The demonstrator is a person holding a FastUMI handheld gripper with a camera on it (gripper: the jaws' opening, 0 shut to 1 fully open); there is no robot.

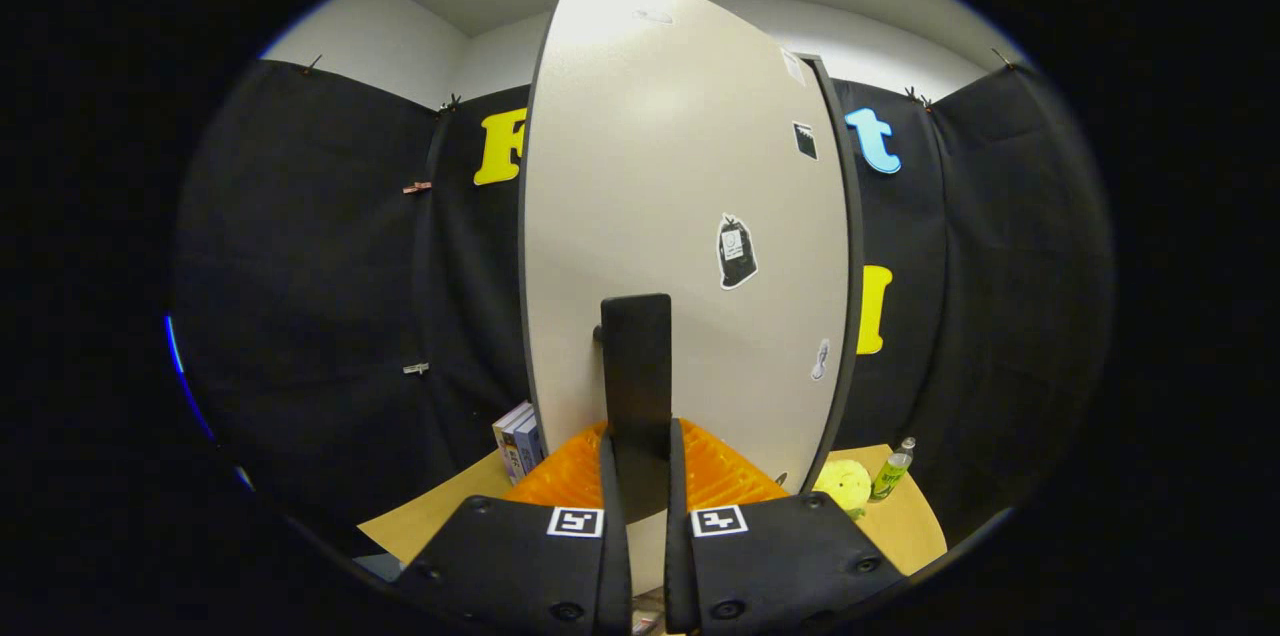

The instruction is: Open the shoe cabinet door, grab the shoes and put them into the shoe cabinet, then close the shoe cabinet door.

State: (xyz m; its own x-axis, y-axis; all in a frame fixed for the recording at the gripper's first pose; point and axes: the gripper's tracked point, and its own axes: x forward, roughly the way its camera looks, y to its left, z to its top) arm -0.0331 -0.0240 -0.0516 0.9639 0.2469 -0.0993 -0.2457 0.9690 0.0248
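We hold the gripper [637,476] with both fingers pressed on the dark handle [636,386] of the cabinet door [680,216], giving leverage to swing it. Shoes: cannot tell where; books [518,440] stand left of the door.

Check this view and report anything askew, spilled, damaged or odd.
Nothing stands out. The tool grips the black upright handle of the pale cabinet door. Books, a yellow-green ball and a green bottle stand undisturbed on the tan table.
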